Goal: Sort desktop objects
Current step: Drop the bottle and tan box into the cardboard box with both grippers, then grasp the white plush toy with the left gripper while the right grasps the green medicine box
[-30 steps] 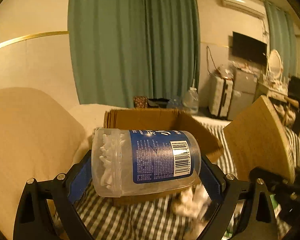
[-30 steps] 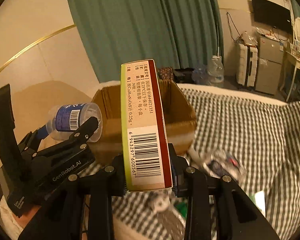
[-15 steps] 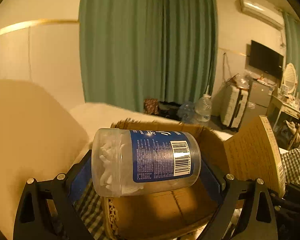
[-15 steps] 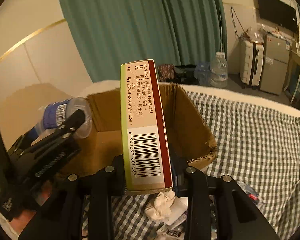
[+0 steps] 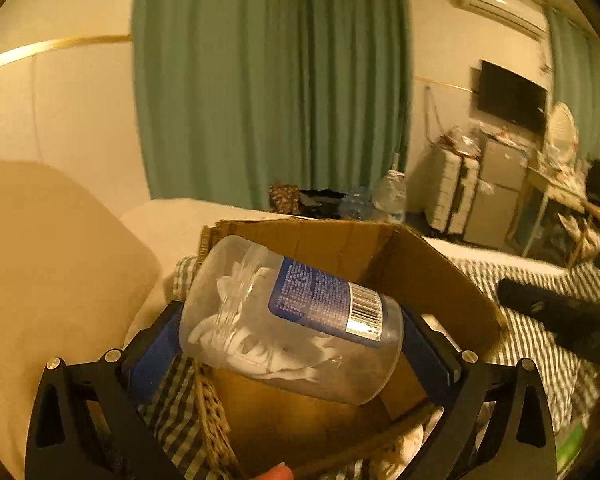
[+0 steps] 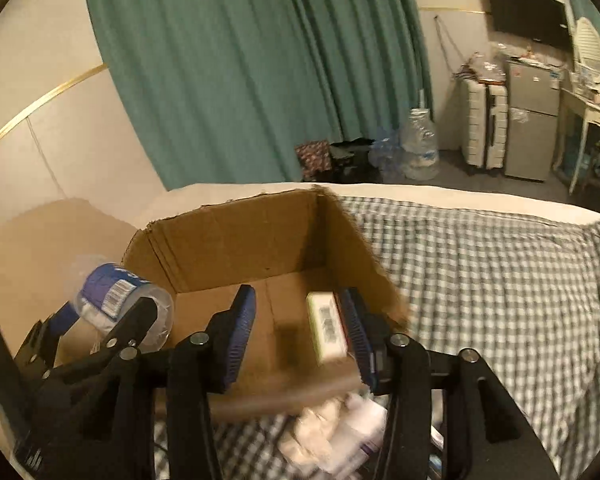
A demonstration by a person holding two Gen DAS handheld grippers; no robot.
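A clear plastic jar [image 5: 292, 320] with a blue label and white cotton swabs inside lies tilted between the fingers of my left gripper [image 5: 290, 320], over the near left corner of an open cardboard box [image 5: 340, 240]. The left jaws are opening and the jar sits loose between them. In the right wrist view my right gripper [image 6: 296, 296] hangs over the cardboard box [image 6: 240, 240] with its jaws opening. A blurred white and green carton [image 6: 326, 328] is dropping free beside the right finger into the box. The jar [image 6: 112, 300] and left gripper [image 6: 104, 316] show at the lower left there.
The box stands on a checked bedcover [image 6: 480, 280]. Crumpled white wrappers [image 6: 332, 436] lie just in front of the box. A beige cushion [image 5: 52, 260] rises at the left. Green curtains, a suitcase and a fridge are far behind.
The right jaws have spread and the carton, held upright before, has fallen from them toward the box floor. The jar has tipped, its left end higher. Both grippers came closer over the box.
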